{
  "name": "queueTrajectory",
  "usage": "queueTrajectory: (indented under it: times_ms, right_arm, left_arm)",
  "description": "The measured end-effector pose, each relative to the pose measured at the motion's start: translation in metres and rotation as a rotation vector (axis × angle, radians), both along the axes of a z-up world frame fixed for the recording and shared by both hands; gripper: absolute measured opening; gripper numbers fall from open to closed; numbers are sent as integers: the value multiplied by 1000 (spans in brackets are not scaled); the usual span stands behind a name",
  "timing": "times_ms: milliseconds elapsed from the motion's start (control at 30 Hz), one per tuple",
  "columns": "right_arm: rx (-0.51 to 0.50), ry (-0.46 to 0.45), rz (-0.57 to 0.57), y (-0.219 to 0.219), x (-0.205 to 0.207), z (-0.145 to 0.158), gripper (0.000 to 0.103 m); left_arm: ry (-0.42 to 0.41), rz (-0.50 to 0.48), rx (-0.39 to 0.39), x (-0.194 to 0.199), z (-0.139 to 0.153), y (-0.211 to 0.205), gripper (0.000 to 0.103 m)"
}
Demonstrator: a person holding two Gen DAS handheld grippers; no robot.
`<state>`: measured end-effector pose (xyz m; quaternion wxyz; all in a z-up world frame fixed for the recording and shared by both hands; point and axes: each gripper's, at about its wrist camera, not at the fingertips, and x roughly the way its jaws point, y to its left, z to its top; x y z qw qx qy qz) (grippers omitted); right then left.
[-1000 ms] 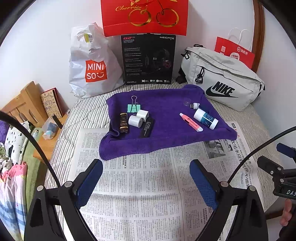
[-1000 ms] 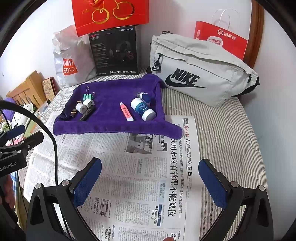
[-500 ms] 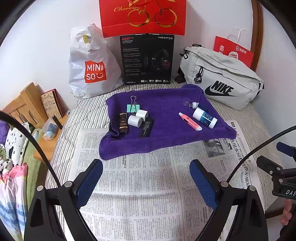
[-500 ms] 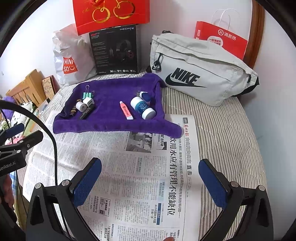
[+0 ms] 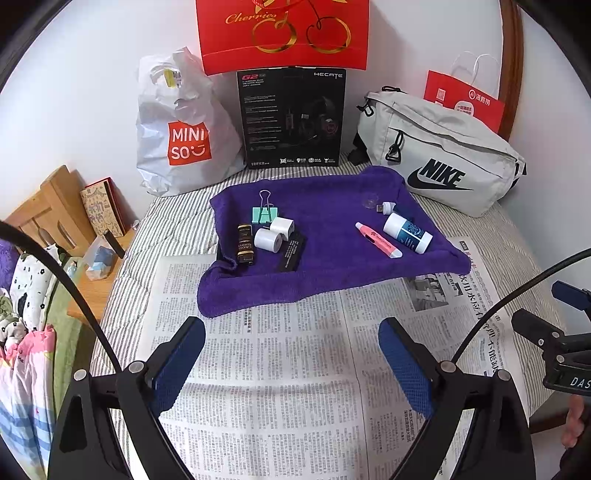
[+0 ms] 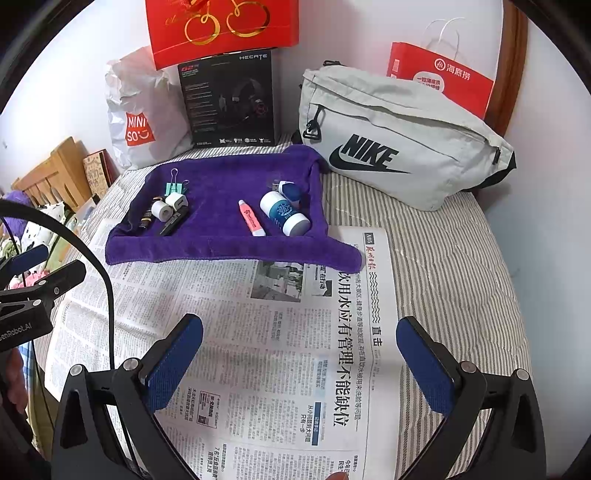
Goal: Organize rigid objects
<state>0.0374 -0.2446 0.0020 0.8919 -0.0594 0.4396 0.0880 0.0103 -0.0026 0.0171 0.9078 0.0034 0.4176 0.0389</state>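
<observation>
A purple towel (image 5: 332, 266) (image 6: 221, 243) lies on a newspaper (image 5: 295, 369) (image 6: 258, 332) and carries small objects. On its left are a mint binder clip (image 5: 264, 214), two white rolls (image 5: 268, 240), a small dark bottle (image 5: 245, 244) and a black flat stick (image 5: 291, 253). On its right are a pink tube (image 5: 378, 240) (image 6: 252, 218), a white bottle with a blue label (image 5: 407, 233) (image 6: 284, 214) and a small white-and-blue cap piece (image 6: 286, 187). My left gripper (image 5: 291, 365) and my right gripper (image 6: 299, 369) are open and empty over the newspaper, short of the towel.
Along the wall stand a white Miniso bag (image 5: 177, 133), a black headset box (image 5: 291, 118), a red cherry bag (image 5: 284, 33), a grey Nike pouch (image 5: 443, 166) and a red paper bag (image 6: 443, 77). A wooden shelf (image 5: 55, 214) is at the left. The striped bedding (image 6: 461, 277) drops off at right.
Both grippers have moved slightly closer to the towel. Nothing on the towel has moved.
</observation>
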Motion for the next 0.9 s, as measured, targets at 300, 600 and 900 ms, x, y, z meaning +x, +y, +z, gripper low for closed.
queueTrajectory:
  times_ms: [300, 600, 900]
  right_arm:
    - [-1, -1, -3, 1, 0, -1, 103]
    - [-1, 0, -3, 0, -1, 0, 103]
    - [-1, 8, -3, -1, -1, -3, 103]
  left_arm:
    - [1, -3, 0, -1, 0, 2, 95]
    - [3, -1, 2, -1, 0, 1, 95]
    - [9, 5, 16, -1, -3, 1, 95]
